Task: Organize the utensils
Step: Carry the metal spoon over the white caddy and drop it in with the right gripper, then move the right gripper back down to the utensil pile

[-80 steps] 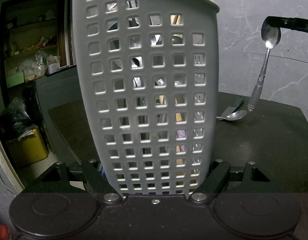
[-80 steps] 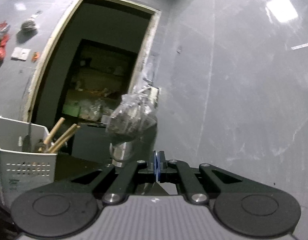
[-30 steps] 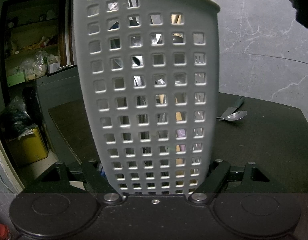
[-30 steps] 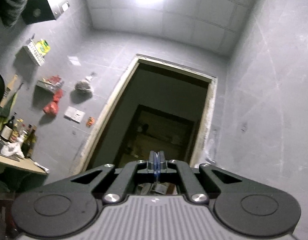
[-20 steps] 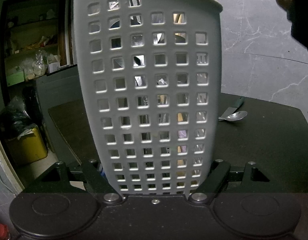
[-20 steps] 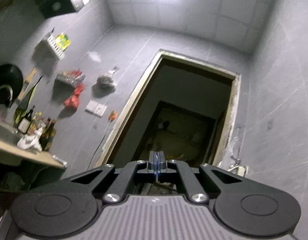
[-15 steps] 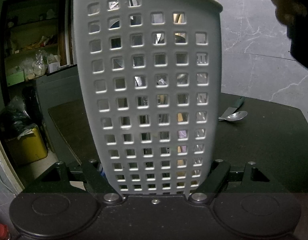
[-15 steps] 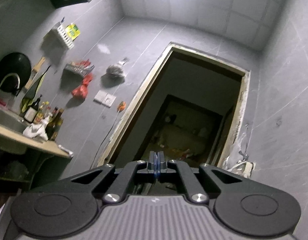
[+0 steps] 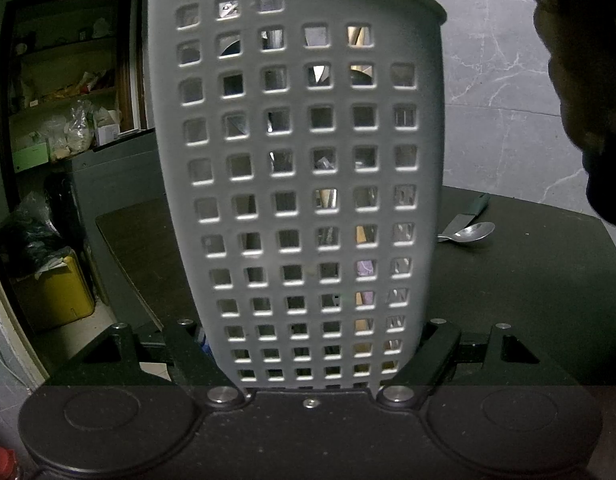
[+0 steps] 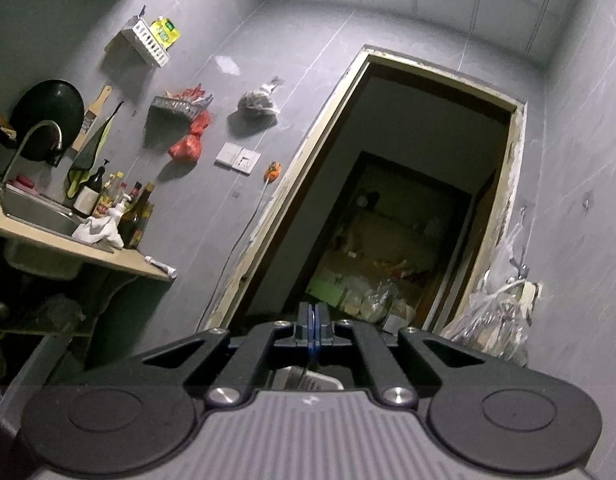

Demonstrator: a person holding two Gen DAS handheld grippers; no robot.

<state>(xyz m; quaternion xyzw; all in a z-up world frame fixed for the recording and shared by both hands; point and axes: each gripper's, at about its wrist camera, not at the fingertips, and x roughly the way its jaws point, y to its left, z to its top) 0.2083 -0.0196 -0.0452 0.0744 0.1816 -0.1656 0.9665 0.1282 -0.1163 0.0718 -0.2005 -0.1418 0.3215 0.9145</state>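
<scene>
Filling the centre of the left wrist view, the perforated grey utensil basket (image 9: pixel 303 184) stands upright on the dark table (image 9: pixel 528 304) and serves as the landmark for all positions below. The left gripper (image 9: pixel 308 344) clasps the basket at its base, one finger (image 9: pixel 187 350) set against each side wall, so the claw is partly spread and closed on the basket itself. Through the square holes, metal and pale wooden utensils show inside the basket, though individual pieces cannot be told apart. To the right of the basket and behind it, a spoon (image 9: pixel 470 233) lies flat on the table, bowl facing up, with a dark-handled knife (image 9: pixel 470 212) just beyond it and close against it. Above and to the right of the basket, a dark blurred shape, apparently part of the person (image 9: pixel 588 92), fills the upper corner. To the left of the basket, a doorway opens on cluttered shelves (image 9: pixel 63 92), with a yellow container (image 9: pixel 57 296) on the floor below. The right gripper (image 10: pixel 312 330) has its blue pads pressed fully together with nothing between them, pointing slightly upward toward a doorway (image 10: pixel 392 216) in a grey wall; a sink counter with bottles (image 10: pixel 111 204) lies to its left.
</scene>
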